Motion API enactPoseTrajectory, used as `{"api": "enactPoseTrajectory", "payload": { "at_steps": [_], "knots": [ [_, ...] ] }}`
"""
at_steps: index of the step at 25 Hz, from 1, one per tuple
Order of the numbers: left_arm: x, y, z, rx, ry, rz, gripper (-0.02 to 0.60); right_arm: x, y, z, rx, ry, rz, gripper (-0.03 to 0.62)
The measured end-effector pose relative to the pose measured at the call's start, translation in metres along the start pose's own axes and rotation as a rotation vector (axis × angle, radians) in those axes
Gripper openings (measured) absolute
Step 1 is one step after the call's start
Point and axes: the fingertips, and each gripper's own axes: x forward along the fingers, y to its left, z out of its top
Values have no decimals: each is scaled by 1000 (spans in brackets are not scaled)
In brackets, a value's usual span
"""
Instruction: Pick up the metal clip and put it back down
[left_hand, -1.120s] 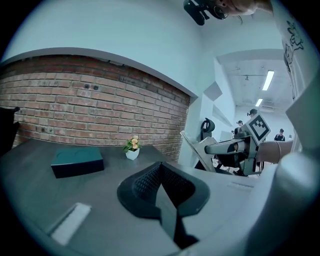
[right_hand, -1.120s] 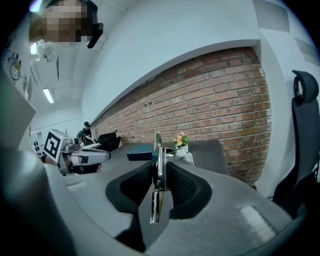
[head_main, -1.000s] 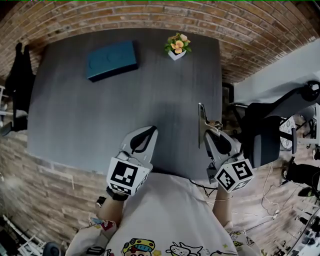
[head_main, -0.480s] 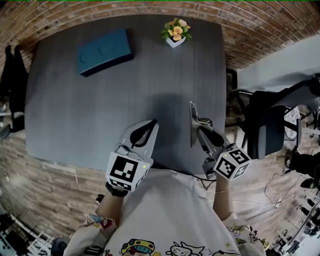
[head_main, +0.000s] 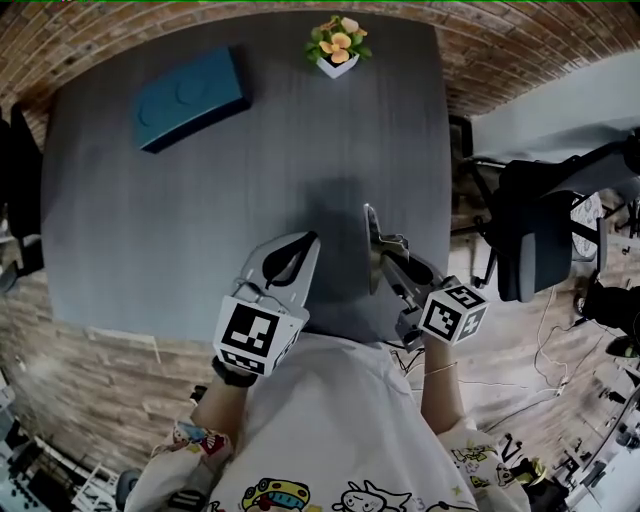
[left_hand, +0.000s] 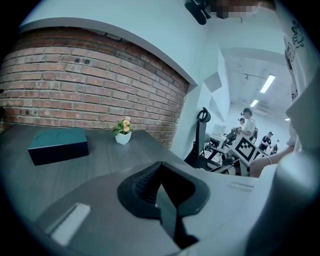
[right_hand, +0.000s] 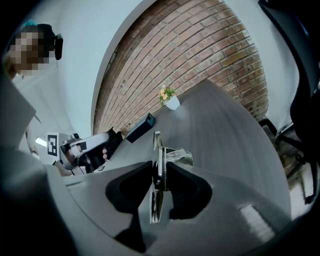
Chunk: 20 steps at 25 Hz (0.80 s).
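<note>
The metal clip (head_main: 374, 245) is a shiny steel spring clip, and my right gripper (head_main: 388, 262) is shut on it above the dark grey table (head_main: 180, 200) near its front right part. In the right gripper view the metal clip (right_hand: 159, 165) stands on edge between the two dark pads, its long blade pointing ahead and its handles sticking out to the right. My left gripper (head_main: 300, 250) hovers over the table's front edge, a short way left of the clip. Its jaws are shut with nothing between them, as the left gripper (left_hand: 159, 186) view also shows.
A teal box (head_main: 190, 97) lies at the table's far left, and a small potted flower (head_main: 336, 46) stands at the far edge. A black office chair (head_main: 535, 240) is just off the table's right side. Brick-patterned floor surrounds the table.
My right gripper has carried the clip to the left and nearer to me, toward the left gripper. The head view has shifted, so the table sits higher in frame. The left gripper has barely moved.
</note>
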Motion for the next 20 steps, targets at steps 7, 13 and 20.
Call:
{"api": "enactPoseTrajectory", "payload": {
  "at_steps": [7, 13, 20],
  "knots": [
    [8, -4, -7, 0, 17, -25, 6, 10, -11, -20, 69, 47, 0, 98],
    [10, -3, -14, -2, 38, -31, 6, 18, -19, -30, 92, 88, -18, 98],
    [11, -1, -19, -4, 53, -35, 6, 23, -26, -39, 95, 141, -47, 100]
  ]
}}
